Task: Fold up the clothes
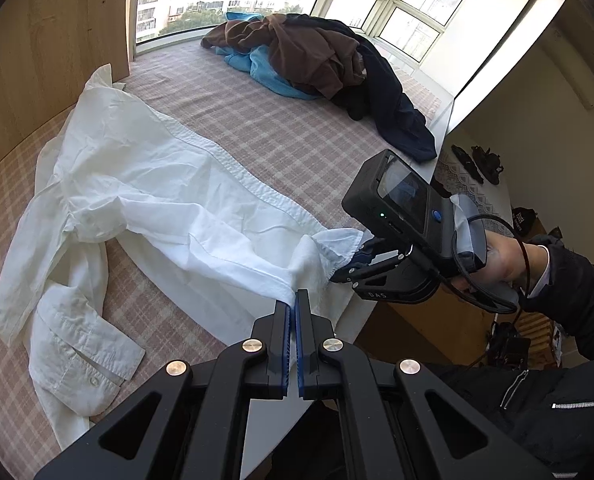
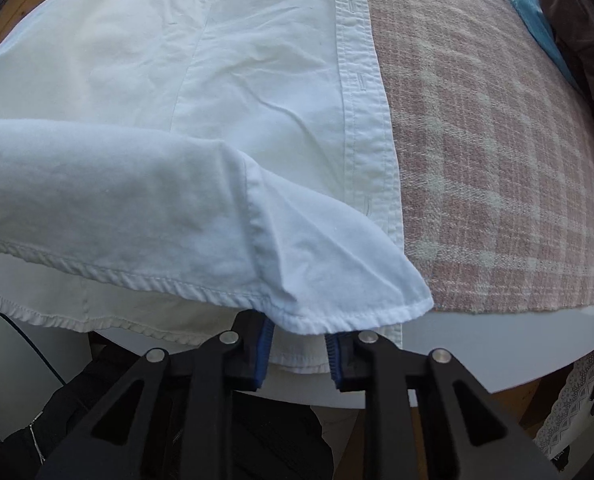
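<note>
A white button shirt [image 1: 145,184] lies spread on the pink plaid bed cover [image 1: 257,120], its hem at the near edge. My left gripper [image 1: 295,300] is shut on the shirt's hem fold at the bed's edge. My right gripper [image 1: 357,260] comes in from the right; its fingers are at the shirt's hem corner. In the right wrist view the shirt [image 2: 177,120] fills the frame, and the hem corner [image 2: 357,304] drapes over the right gripper [image 2: 299,340], whose jaws stand apart with the fingertips hidden under the cloth.
A pile of brown, blue and dark navy clothes [image 1: 317,60] lies at the far end of the bed by the window. A wooden panel [image 1: 37,60] borders the bed on the left. The floor and shoes [image 1: 481,160] are to the right.
</note>
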Demonstrator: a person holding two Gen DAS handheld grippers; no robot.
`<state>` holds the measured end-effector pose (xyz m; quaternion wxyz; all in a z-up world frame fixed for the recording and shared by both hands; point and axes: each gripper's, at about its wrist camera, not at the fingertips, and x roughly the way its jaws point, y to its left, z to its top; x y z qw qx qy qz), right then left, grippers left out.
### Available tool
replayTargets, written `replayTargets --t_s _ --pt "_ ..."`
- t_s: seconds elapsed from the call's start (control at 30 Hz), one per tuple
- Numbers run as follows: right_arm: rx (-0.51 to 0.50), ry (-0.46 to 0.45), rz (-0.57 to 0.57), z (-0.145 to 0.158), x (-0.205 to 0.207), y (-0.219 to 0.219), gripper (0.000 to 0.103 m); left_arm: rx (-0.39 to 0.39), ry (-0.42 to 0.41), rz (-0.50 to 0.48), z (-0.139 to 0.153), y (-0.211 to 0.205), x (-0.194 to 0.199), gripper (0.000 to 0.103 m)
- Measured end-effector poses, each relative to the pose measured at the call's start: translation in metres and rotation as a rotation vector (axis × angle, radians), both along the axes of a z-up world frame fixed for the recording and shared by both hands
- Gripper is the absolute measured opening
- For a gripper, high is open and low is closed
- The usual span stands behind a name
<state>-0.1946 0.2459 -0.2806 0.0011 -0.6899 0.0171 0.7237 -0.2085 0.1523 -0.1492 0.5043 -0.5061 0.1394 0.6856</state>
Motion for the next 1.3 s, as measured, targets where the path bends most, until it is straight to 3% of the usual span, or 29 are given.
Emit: replayTargets --t_s 0.23,0.4,0.57,0.77,0.93,1.17,1.3 --pt "-0.046 0.051 -0.022 0.018 0.002 0.024 0.003 0.008 0.004 0.01 0.001 -0.004 0.0 0.002" --pt "-0.192 0.066 -0.11 0.033 -0.004 0.053 0.003 0.02 0.014 0.0 0.005 -0.002 0.002 0.002" --pt "-0.225 0.06 -0.154 0.039 -0.01 0.094 0.004 0.02 0.022 -0.016 0.008 0.0 0.005 0.002" --pt "-0.157 0.034 -0.112 0.031 -0.01 0.095 0.004 0.015 0.025 -0.016 0.008 -0.001 0.003 0.002" --pt "-0.254 0.045 -0.119 0.048 -0.01 0.092 0.004 0.018 0.04 -0.023 0.014 -0.002 0.006 0.002" --pt "-0.209 0.063 -0.12 0.058 -0.016 0.115 0.004 0.028 0.031 -0.03 0.014 0.001 0.005 0.002" --pt "-0.269 0.062 -0.132 0.073 -0.019 0.12 0.004 0.036 0.019 -0.042 0.013 0.006 0.006 0.002"
